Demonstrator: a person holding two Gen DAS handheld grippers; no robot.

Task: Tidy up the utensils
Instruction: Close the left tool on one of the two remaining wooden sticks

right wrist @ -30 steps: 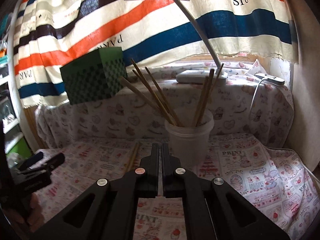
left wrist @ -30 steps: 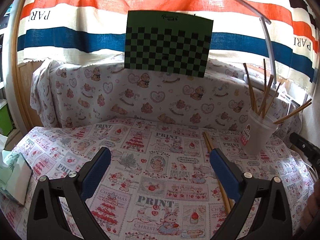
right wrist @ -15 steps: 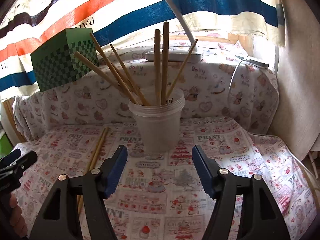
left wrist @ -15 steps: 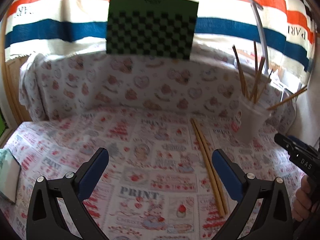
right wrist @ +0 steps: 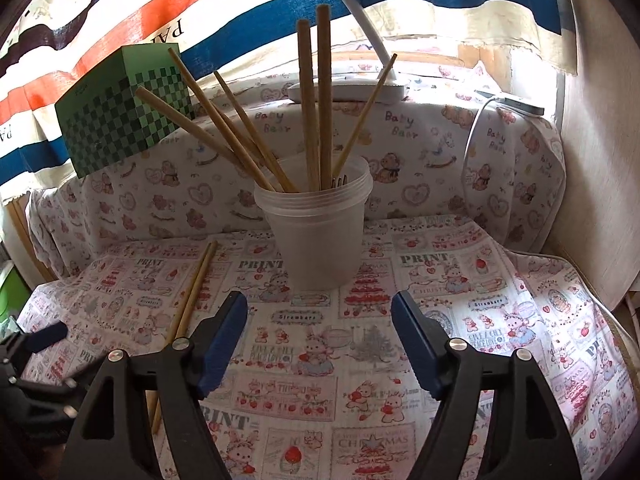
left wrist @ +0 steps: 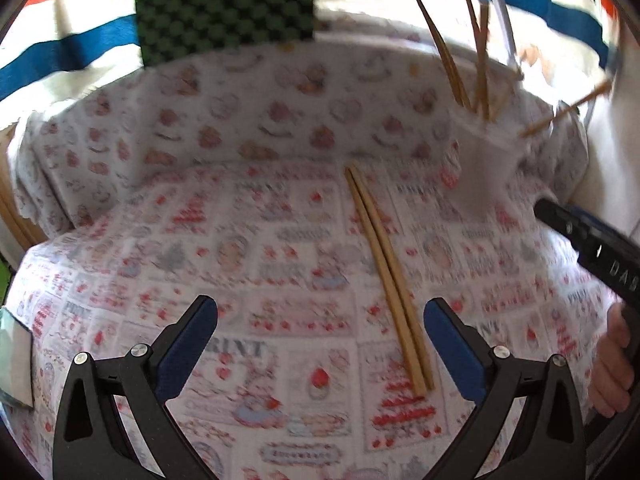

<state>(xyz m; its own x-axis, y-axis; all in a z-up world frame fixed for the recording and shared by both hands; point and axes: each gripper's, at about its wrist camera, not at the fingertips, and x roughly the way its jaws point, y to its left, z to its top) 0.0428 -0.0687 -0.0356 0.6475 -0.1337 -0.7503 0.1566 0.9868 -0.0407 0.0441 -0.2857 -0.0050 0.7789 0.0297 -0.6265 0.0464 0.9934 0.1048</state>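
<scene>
Two chopsticks [left wrist: 390, 280] remain on the tabletop [left wrist: 240, 264]; your right hand-held gripper [right wrist: 319, 340] just opened, left hand-held gripper [left wrist: 320, 344] apart, nearing them; cup [right wrist: 318, 232] awaits.

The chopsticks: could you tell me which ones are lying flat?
The pair on the tablecloth, left of the cup; all others stand inside it.

tablecloth [right wrist: 460, 280]: white, red print | box [right wrist: 120, 112]: green checks | chopsticks [left wrist: 388, 268]: tan | cup [right wrist: 320, 236]: translucent white
</scene>
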